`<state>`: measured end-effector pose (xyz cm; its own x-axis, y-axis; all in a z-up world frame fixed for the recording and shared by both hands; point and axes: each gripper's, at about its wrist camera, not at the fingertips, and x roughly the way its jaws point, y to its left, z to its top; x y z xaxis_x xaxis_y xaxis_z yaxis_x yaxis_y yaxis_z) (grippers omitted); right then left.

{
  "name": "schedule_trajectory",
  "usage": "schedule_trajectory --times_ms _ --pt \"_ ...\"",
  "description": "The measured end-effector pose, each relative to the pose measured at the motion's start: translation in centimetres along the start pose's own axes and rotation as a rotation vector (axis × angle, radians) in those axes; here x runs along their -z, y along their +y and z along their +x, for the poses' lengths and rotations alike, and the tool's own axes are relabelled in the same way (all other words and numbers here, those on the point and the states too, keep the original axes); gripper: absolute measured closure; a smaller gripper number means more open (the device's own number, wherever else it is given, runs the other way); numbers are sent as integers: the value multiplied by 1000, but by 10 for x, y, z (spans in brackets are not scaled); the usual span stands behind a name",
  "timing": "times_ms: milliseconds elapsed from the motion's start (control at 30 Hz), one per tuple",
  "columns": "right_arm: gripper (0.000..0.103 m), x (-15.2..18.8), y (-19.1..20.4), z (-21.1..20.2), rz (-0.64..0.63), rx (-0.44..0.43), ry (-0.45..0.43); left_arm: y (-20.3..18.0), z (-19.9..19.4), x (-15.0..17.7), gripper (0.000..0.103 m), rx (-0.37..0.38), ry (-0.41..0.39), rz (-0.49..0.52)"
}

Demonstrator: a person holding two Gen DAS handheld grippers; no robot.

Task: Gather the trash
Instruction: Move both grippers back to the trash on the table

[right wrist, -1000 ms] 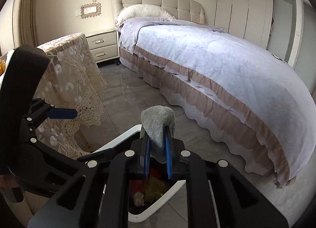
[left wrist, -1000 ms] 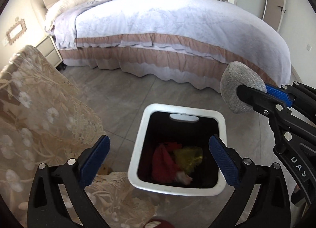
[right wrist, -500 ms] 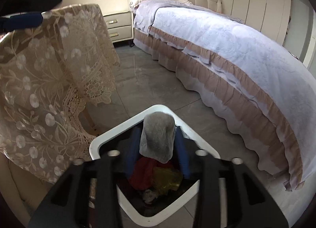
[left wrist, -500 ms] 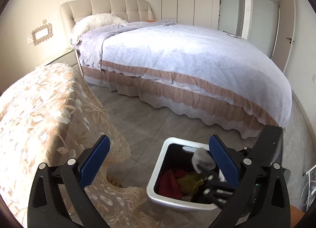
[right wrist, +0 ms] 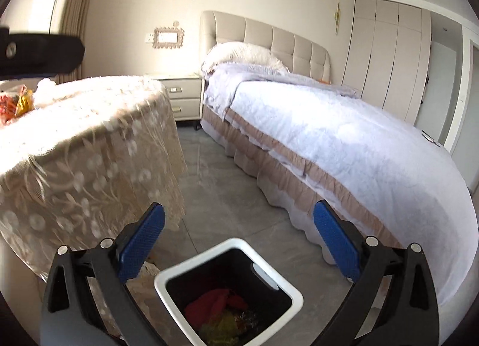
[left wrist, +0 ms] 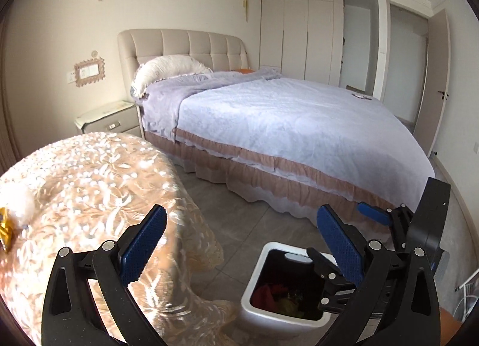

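Observation:
A white bin with a black inside (right wrist: pixel 230 292) stands on the floor between the table and the bed, holding red and yellow trash (right wrist: pixel 218 304); it also shows in the left wrist view (left wrist: pixel 269 289). My right gripper (right wrist: pixel 239 244) is open and empty, above the bin; in the left wrist view it (left wrist: pixel 344 241) hangs over the bin's right side. My left gripper (left wrist: pixel 239 244) is open and empty, raised beside the table. More trash lies on the table: a white lump and a yellow wrapper (left wrist: pixel 12 211), also orange and yellow wrappers in the right wrist view (right wrist: pixel 18 103).
A round table with a lace cloth (left wrist: pixel 89 184) stands left of the bin. A large bed (left wrist: pixel 284 124) fills the right. A nightstand (left wrist: pixel 110 121) sits by the headboard. Grey tiled floor (right wrist: pixel 215 184) lies between table and bed.
The right gripper opened and the grey wad it held is gone from its jaws. Both grippers rose and tilted up, the left turning toward the table top.

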<state>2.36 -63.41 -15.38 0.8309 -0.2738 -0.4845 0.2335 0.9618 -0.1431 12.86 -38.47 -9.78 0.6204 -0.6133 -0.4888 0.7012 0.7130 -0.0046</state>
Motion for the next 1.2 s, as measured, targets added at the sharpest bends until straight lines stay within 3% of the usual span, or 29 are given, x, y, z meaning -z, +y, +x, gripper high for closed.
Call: schedule_trajectory --times_ms 200,300,467,700,900,1067,1133,1200 --pt "4 -53 35 -34 2 -156 -180 56 -54 0 5 -188 -37 -37" --pt "4 -73 67 -47 -40 -188 -250 93 -83 6 5 -279 -47 -89" --pt "4 -99 125 -58 -117 -279 -293 147 -124 22 5 -456 -48 -133" --pt "4 -123 195 -63 -180 -395 -296 220 -163 49 5 -575 -26 -247" --pt "4 -135 244 -63 -236 -445 -290 266 -168 74 5 -585 26 -331" --pt "4 -141 273 -57 -282 -441 -277 297 -128 83 5 -532 159 -362" --pt "4 -141 277 -55 -301 -437 -273 310 -111 86 5 -478 222 -395" --pt "4 -140 277 -54 -317 -425 -274 318 -104 86 5 -444 224 -417"
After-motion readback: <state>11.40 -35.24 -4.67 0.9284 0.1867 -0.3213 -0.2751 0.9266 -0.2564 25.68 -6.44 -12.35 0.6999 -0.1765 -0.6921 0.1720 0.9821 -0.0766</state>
